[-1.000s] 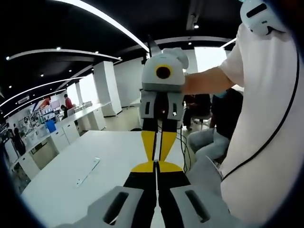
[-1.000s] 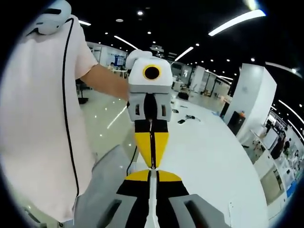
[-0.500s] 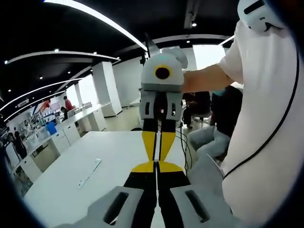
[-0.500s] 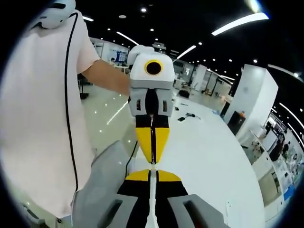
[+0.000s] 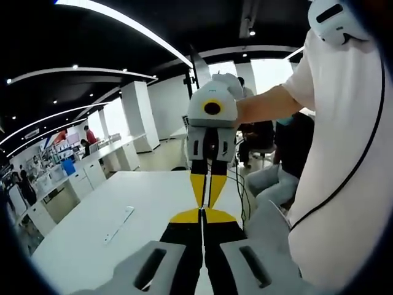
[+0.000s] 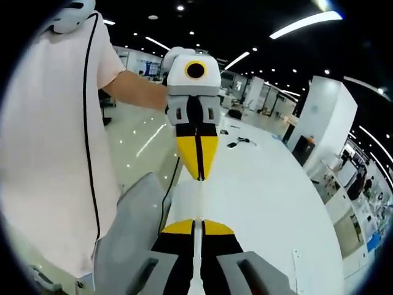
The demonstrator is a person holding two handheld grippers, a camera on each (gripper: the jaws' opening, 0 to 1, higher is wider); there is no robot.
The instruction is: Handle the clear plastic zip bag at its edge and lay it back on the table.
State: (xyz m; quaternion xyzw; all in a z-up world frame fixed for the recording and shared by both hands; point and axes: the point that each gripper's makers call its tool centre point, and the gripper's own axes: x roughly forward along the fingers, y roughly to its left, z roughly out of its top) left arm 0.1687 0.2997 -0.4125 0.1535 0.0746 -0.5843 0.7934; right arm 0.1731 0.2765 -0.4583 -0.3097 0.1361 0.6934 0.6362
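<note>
Both tools' jaws pressed together, tips facing over the white bench (image 5: pixel 92 215); thin white strip (image 5: pixel 118 222) lies left; bag hard to make out.

Two grippers are in view: the left gripper (image 5: pixel 201 214), its jaws together, and the right gripper (image 6: pixel 196 224), its jaws closed on a thin clear edge, each facing the other. One clear bag (image 6: pixel 198 200) stretches between them. One white table (image 5: pixel 116 203) lies below, with one slim strip (image 5: pixel 118 223) on it. One person in a white shirt (image 5: pixel 344 160) holds both.
</note>
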